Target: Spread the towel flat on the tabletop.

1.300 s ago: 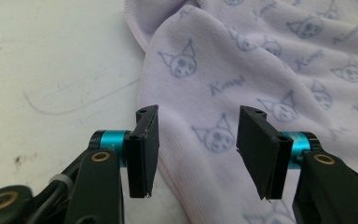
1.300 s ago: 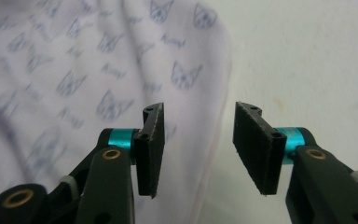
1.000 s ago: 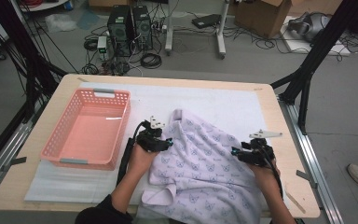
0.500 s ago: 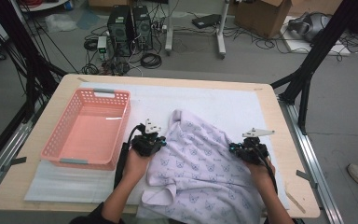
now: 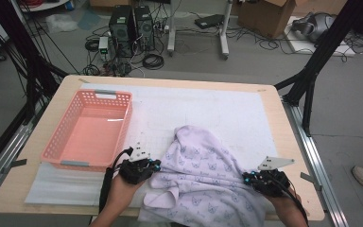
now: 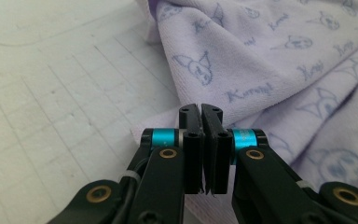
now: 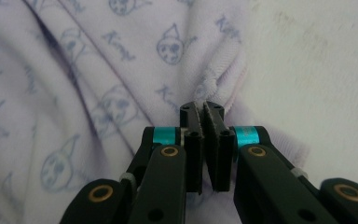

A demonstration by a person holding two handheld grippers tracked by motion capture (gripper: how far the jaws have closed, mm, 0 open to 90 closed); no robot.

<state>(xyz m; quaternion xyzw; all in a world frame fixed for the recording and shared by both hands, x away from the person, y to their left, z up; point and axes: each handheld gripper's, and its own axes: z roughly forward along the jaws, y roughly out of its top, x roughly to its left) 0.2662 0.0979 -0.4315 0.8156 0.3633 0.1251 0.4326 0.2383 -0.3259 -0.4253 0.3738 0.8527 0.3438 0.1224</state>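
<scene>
1. A lilac towel (image 5: 203, 179) printed with small cartoon faces lies crumpled in the lower middle of the high view. It rests on the white mat (image 5: 208, 109) that covers the counter (image 5: 293, 142), and its near part spills toward the bottom edge of the frame.
2. The left hand-held gripper (image 5: 157, 164) sits at the towel's left edge, lower left of centre in the high view, with the person's forearm coming up from the bottom edge.
3. In the left gripper view the two black jaws of that hand-held gripper (image 6: 200, 108) stand pressed together. A fold of the towel's (image 6: 270, 60) hem runs under and between them, so it is clenched on the towel edge. The jaws have just been closing.
4. The right hand-held gripper (image 5: 246, 177) sits at the towel's right edge, in the lower right of the high view.
5. In the right gripper view its jaws (image 7: 201, 106) meet with a puckered bit of towel (image 7: 98, 84) hem pinched at the tips. It too is grasping the towel, and its jaws have just been closing.
6. A pink plastic basket (image 5: 71, 163) stands in the left part of the high view, beside the towel and apart from it, just above the left hand-held gripper.
7. The mat's faint grid lines show in the upper left of the left gripper view.
</scene>
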